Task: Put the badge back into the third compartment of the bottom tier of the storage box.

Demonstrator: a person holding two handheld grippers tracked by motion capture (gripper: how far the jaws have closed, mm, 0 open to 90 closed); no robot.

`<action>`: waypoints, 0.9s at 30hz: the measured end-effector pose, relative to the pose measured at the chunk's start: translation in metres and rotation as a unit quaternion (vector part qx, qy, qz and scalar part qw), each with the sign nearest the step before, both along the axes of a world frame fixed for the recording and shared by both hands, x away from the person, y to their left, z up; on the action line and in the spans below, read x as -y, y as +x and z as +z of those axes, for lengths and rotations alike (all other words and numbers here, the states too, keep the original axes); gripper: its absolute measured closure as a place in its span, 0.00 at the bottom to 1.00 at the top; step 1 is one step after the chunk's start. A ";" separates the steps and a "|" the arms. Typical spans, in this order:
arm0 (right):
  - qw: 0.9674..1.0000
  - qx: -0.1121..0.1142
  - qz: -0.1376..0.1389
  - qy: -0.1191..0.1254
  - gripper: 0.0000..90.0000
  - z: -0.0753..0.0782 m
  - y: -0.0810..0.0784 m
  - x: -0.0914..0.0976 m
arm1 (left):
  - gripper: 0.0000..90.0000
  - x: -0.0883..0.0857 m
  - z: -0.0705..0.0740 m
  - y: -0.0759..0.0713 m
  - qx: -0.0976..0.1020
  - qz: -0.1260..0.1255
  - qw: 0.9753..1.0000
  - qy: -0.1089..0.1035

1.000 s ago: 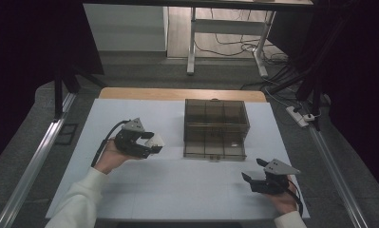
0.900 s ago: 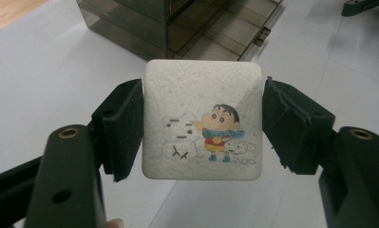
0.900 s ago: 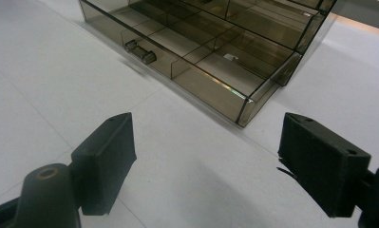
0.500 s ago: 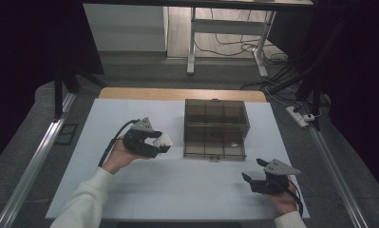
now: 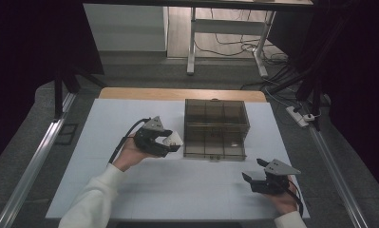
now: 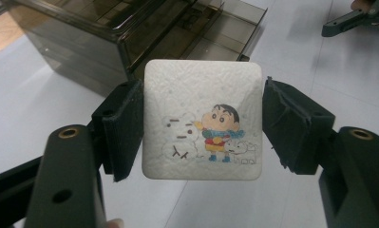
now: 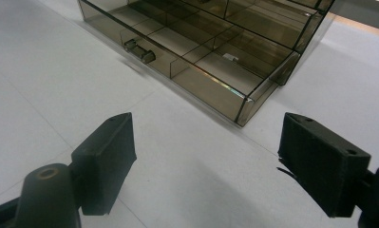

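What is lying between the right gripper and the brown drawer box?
Nothing: in the right gripper view, bare white table runs from the open right gripper to the drawer box; the high view agrees.

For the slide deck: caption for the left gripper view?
Left claw grips a white cartoon tissue pack before the smoky drawer box.

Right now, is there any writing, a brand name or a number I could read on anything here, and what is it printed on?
None: no word, number or brand can be read anywhere.
White tissue pack in the left claw: a cartoon picture of a boy, a snowman and a small dog, with no lettering.
Smoky clear drawer box: a small pale tag lies in one open drawer compartment, too small to read.
Right claw: plain black, unmarked.
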State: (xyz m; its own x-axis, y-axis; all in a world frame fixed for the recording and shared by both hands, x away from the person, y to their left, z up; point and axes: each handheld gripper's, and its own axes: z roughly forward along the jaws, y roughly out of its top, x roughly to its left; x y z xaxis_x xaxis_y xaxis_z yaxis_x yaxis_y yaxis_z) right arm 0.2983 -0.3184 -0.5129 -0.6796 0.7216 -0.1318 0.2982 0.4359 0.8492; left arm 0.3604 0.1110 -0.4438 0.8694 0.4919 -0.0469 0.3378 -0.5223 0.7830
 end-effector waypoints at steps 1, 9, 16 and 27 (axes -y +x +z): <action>1.000 0.000 0.000 0.000 0.22 0.000 0.000 0.000 | 0.37 0.002 0.000 0.001 0.000 -0.001 1.000 0.003; 1.000 -0.001 0.001 -0.001 0.22 0.000 0.000 0.000 | 0.37 0.017 -0.001 0.005 0.002 -0.008 1.000 -0.006; 1.000 -0.003 -0.001 -0.001 0.22 0.000 0.000 0.000 | 0.37 0.030 -0.001 0.009 0.000 -0.016 1.000 -0.006; 1.000 -0.002 0.000 0.001 0.22 -0.001 0.001 -0.001 | 0.37 0.048 -0.004 0.016 -0.004 -0.025 1.000 -0.006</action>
